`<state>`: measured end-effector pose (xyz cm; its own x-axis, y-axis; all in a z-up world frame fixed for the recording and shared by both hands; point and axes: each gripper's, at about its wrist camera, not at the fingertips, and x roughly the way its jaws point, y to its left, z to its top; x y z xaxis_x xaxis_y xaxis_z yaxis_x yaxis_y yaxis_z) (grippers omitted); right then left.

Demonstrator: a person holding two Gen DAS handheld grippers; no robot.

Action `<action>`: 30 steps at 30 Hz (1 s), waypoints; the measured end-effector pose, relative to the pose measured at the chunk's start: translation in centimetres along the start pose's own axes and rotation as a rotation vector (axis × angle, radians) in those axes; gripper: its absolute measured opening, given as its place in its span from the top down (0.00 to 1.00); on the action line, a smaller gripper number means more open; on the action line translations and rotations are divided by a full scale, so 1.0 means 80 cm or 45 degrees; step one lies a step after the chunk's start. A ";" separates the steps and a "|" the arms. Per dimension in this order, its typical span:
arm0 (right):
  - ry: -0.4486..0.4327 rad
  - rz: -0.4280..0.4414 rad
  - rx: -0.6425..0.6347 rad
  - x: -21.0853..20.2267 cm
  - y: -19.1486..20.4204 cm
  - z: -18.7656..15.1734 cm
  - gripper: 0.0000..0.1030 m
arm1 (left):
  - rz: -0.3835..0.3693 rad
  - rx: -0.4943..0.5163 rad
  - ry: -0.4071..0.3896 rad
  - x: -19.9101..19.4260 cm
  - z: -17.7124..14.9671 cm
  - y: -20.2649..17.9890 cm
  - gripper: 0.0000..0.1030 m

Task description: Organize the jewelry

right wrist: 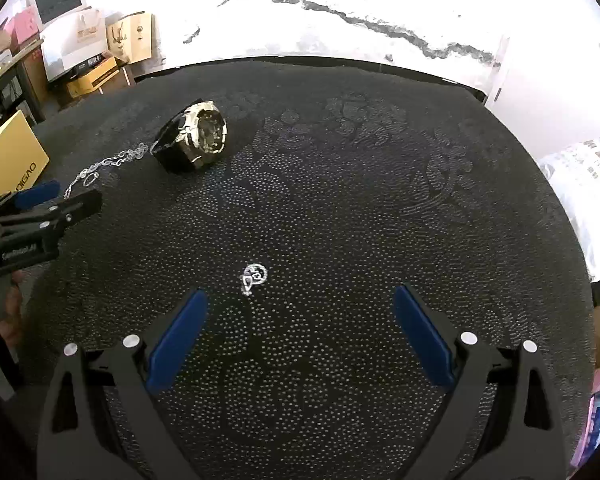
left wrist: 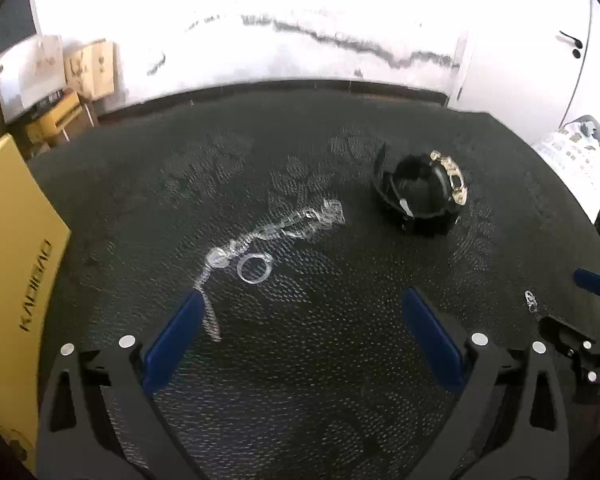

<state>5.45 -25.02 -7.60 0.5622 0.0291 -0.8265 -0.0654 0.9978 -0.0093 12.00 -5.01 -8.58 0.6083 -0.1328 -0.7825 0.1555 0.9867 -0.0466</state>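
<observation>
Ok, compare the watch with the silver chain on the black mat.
The watch is bulky, black with a gold-toned bezel, and stands propped on its curled strap; the silver chain is thin, pale and lies flat, strung out in a line. The watch sits farther right in the left wrist view. Both rest on the black mat, ungripped.

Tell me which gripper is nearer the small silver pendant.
Right. The right gripper is open with the pendant just ahead of its fingertips; the left gripper is off to the pendant's left, by the chain.
</observation>
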 end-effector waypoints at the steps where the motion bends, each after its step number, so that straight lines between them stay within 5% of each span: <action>1: -0.001 0.003 0.004 0.000 -0.001 0.000 0.11 | 0.000 -0.033 0.001 0.002 -0.001 0.001 0.06; 8: 0.023 0.008 0.011 0.011 -0.002 -0.001 0.11 | 0.094 0.029 0.051 0.023 0.003 -0.013 0.06; 16: 0.027 0.011 0.003 0.020 0.004 -0.002 0.16 | 0.094 0.021 0.058 0.032 0.011 -0.010 0.06; 30: -0.041 0.050 -0.037 0.015 0.017 -0.005 0.45 | 0.150 -0.030 0.023 0.022 0.011 -0.008 0.26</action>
<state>5.72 -23.63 -8.86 0.5848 0.0708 -0.8081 -0.1119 0.9937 0.0061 13.68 -5.96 -9.39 0.6071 -0.0140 -0.7945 0.0653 0.9973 0.0323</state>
